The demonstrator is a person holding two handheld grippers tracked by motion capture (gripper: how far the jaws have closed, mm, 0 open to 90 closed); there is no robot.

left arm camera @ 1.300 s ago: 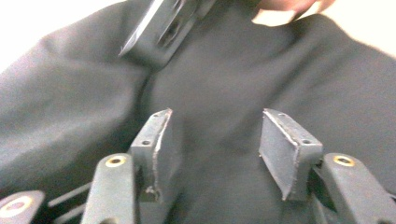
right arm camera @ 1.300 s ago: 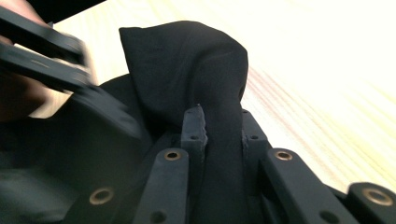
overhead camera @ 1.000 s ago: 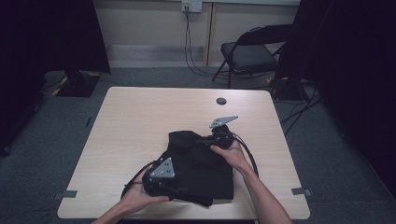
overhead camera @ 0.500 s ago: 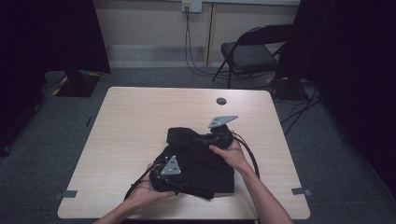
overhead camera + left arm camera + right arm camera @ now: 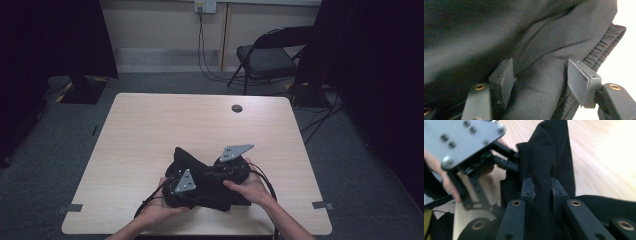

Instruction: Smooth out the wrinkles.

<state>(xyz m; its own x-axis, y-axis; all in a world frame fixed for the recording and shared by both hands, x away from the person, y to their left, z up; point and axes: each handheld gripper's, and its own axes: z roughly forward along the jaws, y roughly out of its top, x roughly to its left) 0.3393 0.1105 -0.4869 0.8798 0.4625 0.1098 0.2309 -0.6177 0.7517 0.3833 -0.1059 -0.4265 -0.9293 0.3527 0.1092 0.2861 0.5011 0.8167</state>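
right gripper (image 5: 540,188): clamped on a fold of black garment (image 5: 210,172) | left gripper (image 5: 544,80): jaws apart, cloth lain between | garment bunched at counter (image 5: 150,130) 6 o'clock edge | risk: one-sided pinch, fold may be slipped when pulled

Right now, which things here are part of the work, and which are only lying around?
In use:
- black garment, gathered on the table
- right gripper, pinching a fold of it
- left gripper, jaws apart around the cloth near its ribbed hem

Lying about:
- small dark round thing near the table's far edge
- folding chair
- wall cables
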